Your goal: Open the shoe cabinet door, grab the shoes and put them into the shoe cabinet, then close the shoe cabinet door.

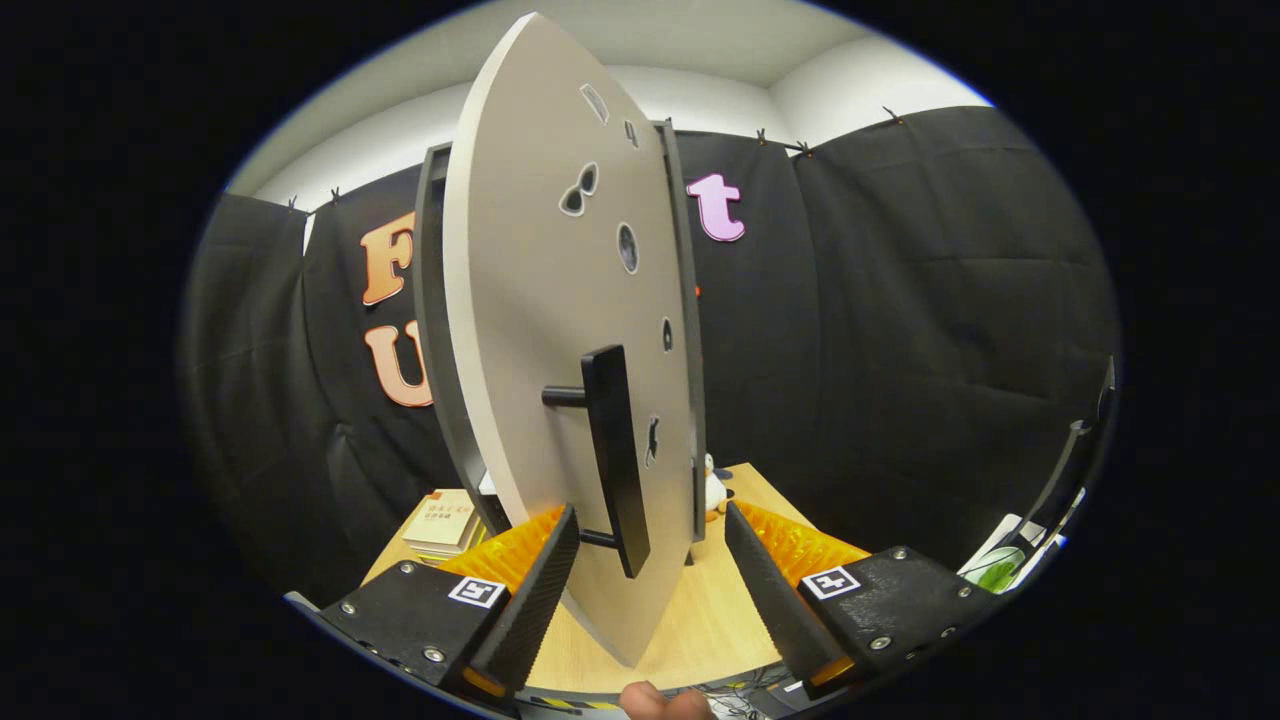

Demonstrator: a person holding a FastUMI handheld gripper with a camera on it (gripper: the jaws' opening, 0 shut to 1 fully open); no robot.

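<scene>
Cabinet door (540, 330): a pale grey panel, swung open and seen nearly edge-on, rising tall straight ahead of the fingers; its lower end comes down between them. Small cut-out shapes dot its face.
Shoe cabinet (432, 330): only its dark frame can be made out, a strip behind the door's left edge and another (690, 330) behind its right edge. I cannot tell what is inside.
Tabletop (700, 610): light wood, running under the door and on past it toward the cloth wall.
Gripper (655, 590): the fingers are spread wide and pinch nothing. The left finger (535, 590) sits just beside the door's face, though I cannot tell if it touches; the right finger (775, 590) stands apart from the door, off its right edge.
Door handle (615, 455): a dark upright bar on two short posts, standing off the door's face, between and just beyond the fingertips, untouched.
Books (445, 522): a small stack lying flat on the tabletop, left of the door's foot.
Toy figure (714, 488): small and white, on the tabletop just right of the door, beyond it.
Fingertip (665, 702): a person's, showing below the door's lower end.
</scene>
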